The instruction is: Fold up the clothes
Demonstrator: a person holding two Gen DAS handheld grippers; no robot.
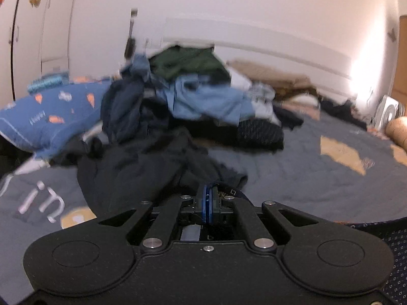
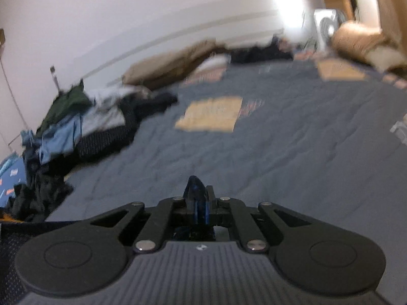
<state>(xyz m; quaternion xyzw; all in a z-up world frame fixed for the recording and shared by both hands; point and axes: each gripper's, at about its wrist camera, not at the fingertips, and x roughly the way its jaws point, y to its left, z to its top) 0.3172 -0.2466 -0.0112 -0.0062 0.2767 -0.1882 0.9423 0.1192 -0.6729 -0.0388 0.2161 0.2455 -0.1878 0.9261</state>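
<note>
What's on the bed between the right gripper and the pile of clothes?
Nothing but bare grey quilt. The right wrist view shows it running from the shut right gripper to the pile of clothes at the left.

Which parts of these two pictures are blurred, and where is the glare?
Left wrist view: the pile of clothes and the pillow are smeared by motion, while the tongs stay sharp; glare washes out the wall at right. Right wrist view: the whole bed cover is soft; a bright patch burns out the wall at top.
</note>
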